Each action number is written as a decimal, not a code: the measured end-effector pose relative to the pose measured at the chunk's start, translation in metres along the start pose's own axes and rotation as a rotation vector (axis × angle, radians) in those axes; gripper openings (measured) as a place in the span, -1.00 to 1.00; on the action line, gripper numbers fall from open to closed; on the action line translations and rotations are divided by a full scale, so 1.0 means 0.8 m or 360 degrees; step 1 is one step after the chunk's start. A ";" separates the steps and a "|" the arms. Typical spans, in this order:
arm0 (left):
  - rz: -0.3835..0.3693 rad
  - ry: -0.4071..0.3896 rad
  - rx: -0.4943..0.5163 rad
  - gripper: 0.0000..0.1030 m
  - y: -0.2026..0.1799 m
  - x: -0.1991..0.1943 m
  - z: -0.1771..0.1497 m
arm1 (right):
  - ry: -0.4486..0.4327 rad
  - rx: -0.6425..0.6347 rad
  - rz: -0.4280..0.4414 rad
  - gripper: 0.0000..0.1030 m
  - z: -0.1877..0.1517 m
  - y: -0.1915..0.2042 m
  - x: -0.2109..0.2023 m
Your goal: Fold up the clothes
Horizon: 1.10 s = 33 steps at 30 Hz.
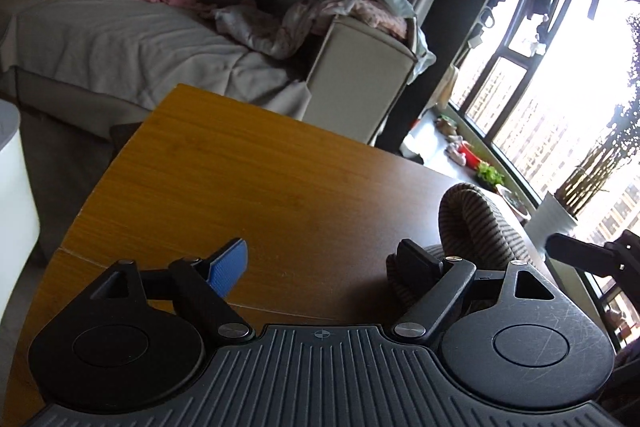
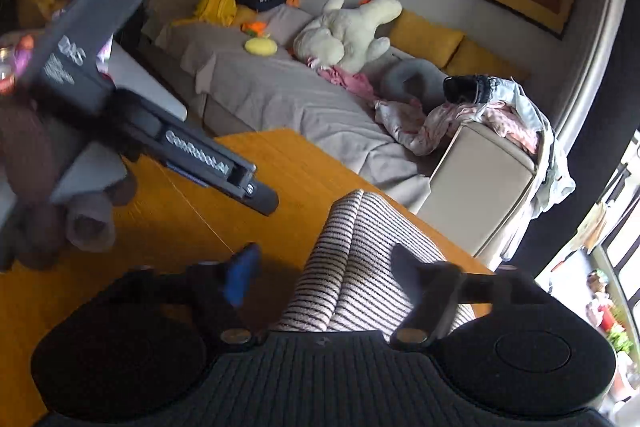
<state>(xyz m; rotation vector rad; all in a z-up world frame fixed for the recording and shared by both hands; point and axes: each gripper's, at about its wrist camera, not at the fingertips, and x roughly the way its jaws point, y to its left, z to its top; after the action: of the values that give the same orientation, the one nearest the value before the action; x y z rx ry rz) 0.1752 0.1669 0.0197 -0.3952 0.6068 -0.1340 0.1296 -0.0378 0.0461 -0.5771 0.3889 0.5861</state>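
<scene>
A: From the left wrist view, we saw the left gripper [image 1: 318, 261] with its jaws wide apart over the wooden table [image 1: 224, 187], nothing between them.

B: And the striped garment [image 2: 352, 267] lay folded at lower centre of the right wrist view, between the right gripper [image 2: 326, 267] jaws; we couldn't tell whether the blurred pads pressed it.
</scene>
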 end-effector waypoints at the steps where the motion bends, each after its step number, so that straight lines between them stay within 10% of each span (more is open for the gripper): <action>1: -0.0005 -0.0003 0.0004 0.69 0.002 -0.002 0.000 | 0.0002 0.0044 -0.0004 -0.74 0.000 -0.012 -0.002; 13: -0.0356 -0.0044 0.0360 0.83 -0.079 0.016 0.004 | -0.0134 0.0508 0.0054 -0.84 0.006 -0.115 -0.051; 17: -0.0290 0.0030 0.0511 0.85 -0.112 0.060 0.012 | -0.0160 0.0502 0.0074 -0.84 0.008 -0.112 -0.054; 21: -0.0243 0.0073 0.0219 0.87 -0.066 0.077 0.034 | -0.0133 0.0468 0.0142 -0.82 -0.002 -0.088 -0.038; 33: -0.0055 0.0011 0.0152 0.81 -0.013 0.007 0.029 | -0.0097 -0.0076 0.0018 -0.33 -0.026 0.026 0.001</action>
<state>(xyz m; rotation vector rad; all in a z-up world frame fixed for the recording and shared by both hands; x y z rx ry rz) 0.1931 0.1635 0.0387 -0.3128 0.5979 -0.1967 0.1136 -0.0358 0.0210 -0.6016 0.3219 0.6239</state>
